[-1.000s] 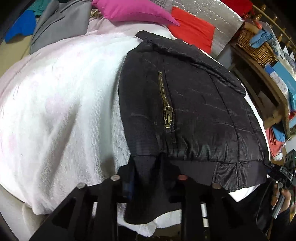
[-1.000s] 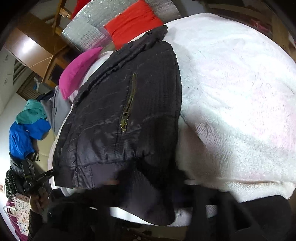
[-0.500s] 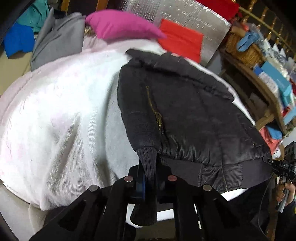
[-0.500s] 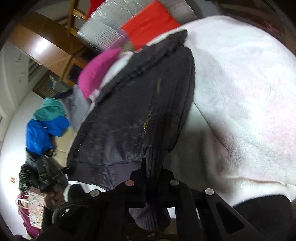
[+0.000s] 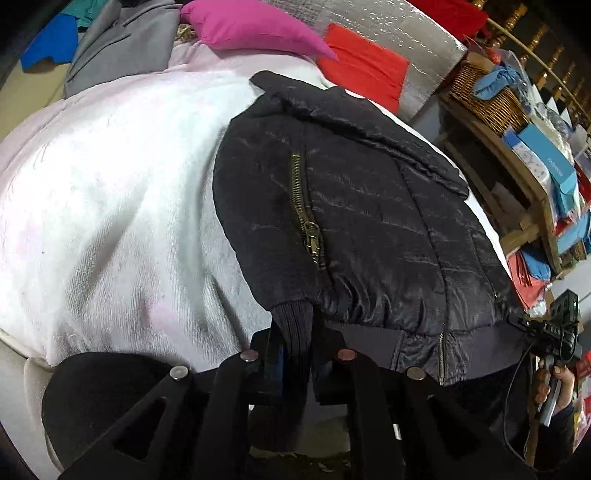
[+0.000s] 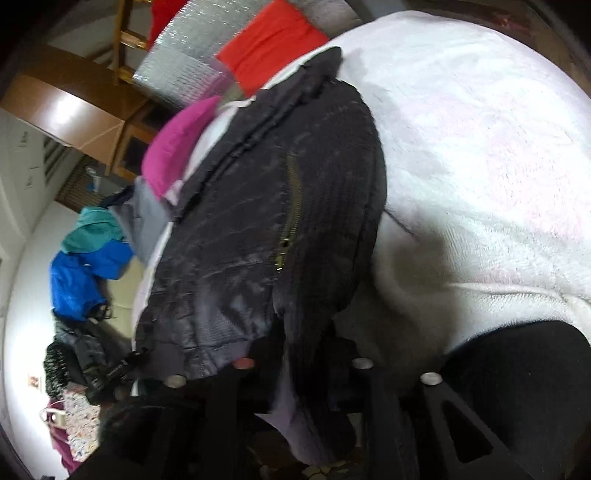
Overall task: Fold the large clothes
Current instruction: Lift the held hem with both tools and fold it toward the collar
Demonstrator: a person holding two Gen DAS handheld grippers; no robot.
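Note:
A black quilted jacket (image 5: 362,221) with brass zips lies on a white fleece blanket (image 5: 110,206) on a bed, sleeves folded in. My left gripper (image 5: 297,354) is shut on the jacket's ribbed cuff (image 5: 295,332) at the near left hem corner. In the right wrist view the same jacket (image 6: 258,229) lies to the left on the blanket (image 6: 480,166). My right gripper (image 6: 303,365) is shut on the ribbed cuff (image 6: 314,332) at the near hem. The right gripper (image 5: 554,332) also shows at the far right in the left wrist view.
A pink pillow (image 5: 251,29), a red cushion (image 5: 362,70) and grey clothing (image 5: 122,40) lie at the head of the bed. A wooden shelf with a wicker basket (image 5: 487,96) and boxes stands right of the bed. Blue and teal clothes (image 6: 88,258) lie beyond the bed.
Both grippers have closed on the ribbed cuffs at the hem and drawn them toward the near edge. The views have shifted a little closer to the jacket.

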